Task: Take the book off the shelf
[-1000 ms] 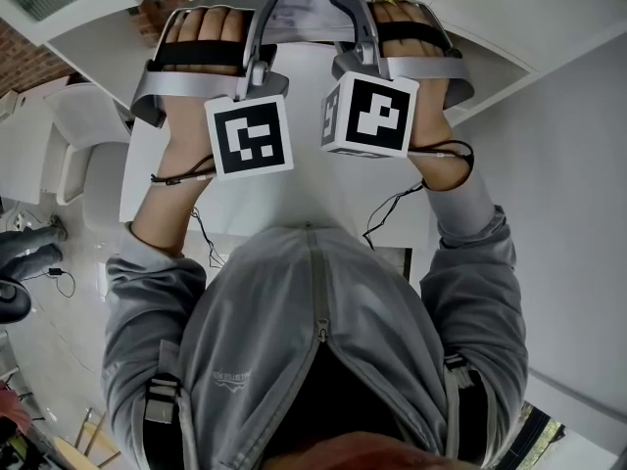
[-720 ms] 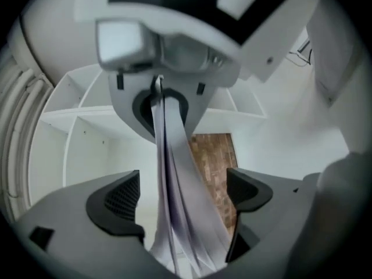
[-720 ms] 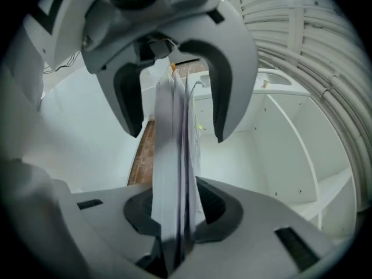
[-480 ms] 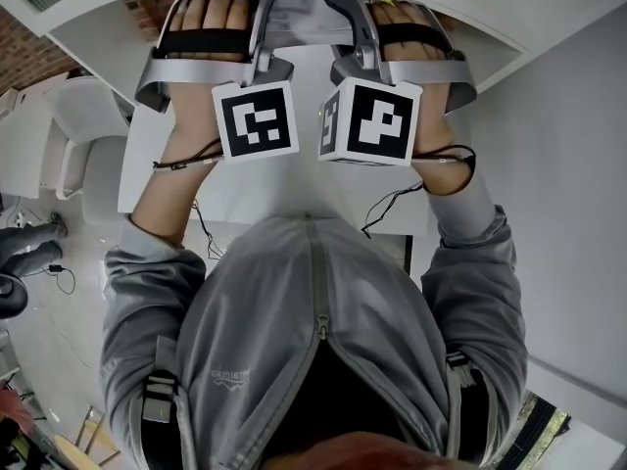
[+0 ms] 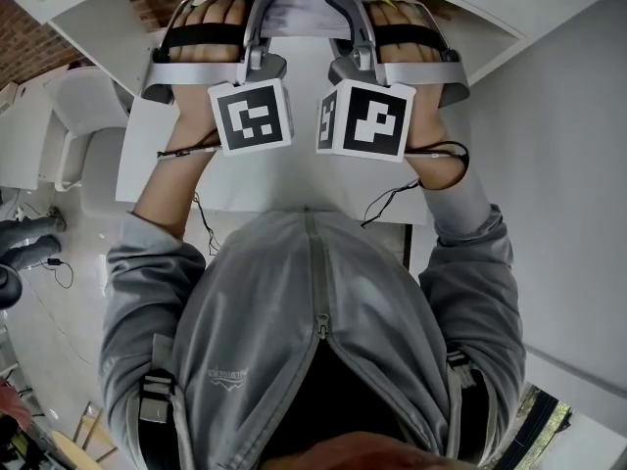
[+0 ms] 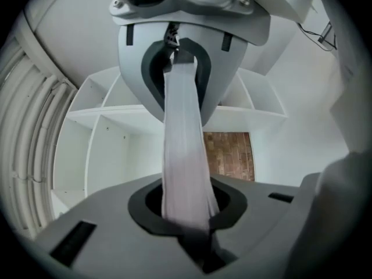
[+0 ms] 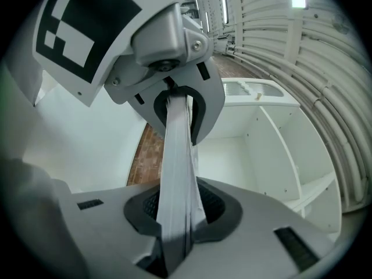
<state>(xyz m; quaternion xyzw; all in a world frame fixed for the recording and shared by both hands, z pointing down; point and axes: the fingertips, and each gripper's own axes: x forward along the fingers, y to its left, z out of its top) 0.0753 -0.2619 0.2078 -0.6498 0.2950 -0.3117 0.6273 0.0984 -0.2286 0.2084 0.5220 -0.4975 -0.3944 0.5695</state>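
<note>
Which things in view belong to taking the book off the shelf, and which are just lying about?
Job: book; white shelf; left gripper, whose jaws have just been closing and now clamp the book; right gripper, clamped on the book.
Lying about: white chair; brick wall.
</note>
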